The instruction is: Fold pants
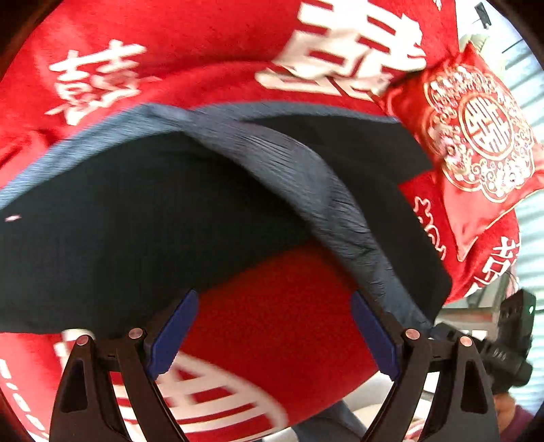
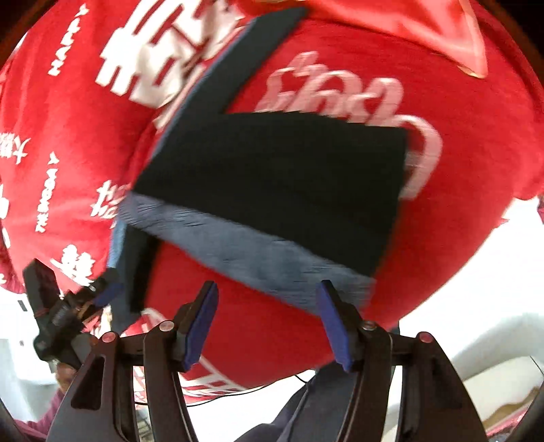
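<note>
Dark navy pants (image 1: pixel 136 217) lie on a red bedspread with white characters (image 1: pixel 176 40); their grey-blue ribbed waistband (image 1: pixel 306 176) runs diagonally across them. My left gripper (image 1: pixel 272 333) is open and empty, its blue pads just short of the pants' near edge. In the right wrist view the pants (image 2: pixel 278 176) lie partly folded, with the waistband (image 2: pixel 244 251) along the near edge and one leg (image 2: pixel 238 64) stretching away. My right gripper (image 2: pixel 268 323) is open and empty, just in front of the waistband. The other gripper (image 2: pixel 57 316) shows at the left.
A red embroidered cushion (image 1: pixel 476 136) lies at the bed's right side, and its corner shows in the right wrist view (image 2: pixel 452 30). The bed edge is near, with pale floor (image 2: pixel 476 306) beyond. The right gripper's body (image 1: pixel 510 340) shows at the lower right.
</note>
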Demonstrator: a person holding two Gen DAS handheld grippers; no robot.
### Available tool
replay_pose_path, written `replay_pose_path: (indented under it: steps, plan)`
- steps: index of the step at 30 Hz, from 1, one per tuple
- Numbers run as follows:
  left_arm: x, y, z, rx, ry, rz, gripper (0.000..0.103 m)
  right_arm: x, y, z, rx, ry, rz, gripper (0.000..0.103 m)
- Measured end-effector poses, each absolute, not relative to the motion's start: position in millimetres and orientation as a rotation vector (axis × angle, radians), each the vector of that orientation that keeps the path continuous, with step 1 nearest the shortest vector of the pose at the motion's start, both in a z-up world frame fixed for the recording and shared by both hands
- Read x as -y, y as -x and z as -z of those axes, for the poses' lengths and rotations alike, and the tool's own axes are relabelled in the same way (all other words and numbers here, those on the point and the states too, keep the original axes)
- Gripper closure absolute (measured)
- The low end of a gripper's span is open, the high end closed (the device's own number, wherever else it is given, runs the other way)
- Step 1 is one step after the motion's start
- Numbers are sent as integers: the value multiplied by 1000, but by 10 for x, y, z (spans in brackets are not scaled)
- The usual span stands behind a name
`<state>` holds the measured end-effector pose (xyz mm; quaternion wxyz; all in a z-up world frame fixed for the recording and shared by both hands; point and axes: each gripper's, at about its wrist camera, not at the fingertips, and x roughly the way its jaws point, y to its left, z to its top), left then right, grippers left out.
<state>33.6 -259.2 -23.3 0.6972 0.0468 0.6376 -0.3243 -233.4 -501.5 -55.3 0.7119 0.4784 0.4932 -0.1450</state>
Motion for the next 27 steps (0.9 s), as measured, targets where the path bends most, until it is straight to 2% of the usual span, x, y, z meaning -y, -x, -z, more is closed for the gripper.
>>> replay_pose_path:
  steps: [9, 14, 15, 16, 17, 18, 19, 27]
  plan:
    - [3235, -122, 615, -1523, -43, 744, 11, 5470, 2635, 1117, -1093, -1226, 156, 39]
    - [3430, -81, 622, -1506, -67, 745, 11, 5480, 2598, 1278, -1058, -1350, -21, 38]
    - [3461, -83, 617, -1509, -65, 750, 11, 5481, 2587, 1297, -1060, -1374, -34, 48]
    - [3496, -81, 610, -1510, -68, 753, 16, 5477, 2584, 1322, -1066, -1398, -38, 76]
    - [3536, -81, 598, -1510, -74, 756, 24, 5478, 2567, 1359, -1087, -1424, -33, 84]
    - [3564, -86, 593, -1519, -81, 761, 44, 5484, 2549, 1357, -1090, -1441, -26, 86]
    - [3596, -95, 580, -1532, -83, 768, 56, 5491, 2533, 1318, -1078, -1445, -30, 88]
    - [3903, -398, 3, -1406, -54, 762, 56, 6033, 1807, 376, -919, -1306, -137, 89]
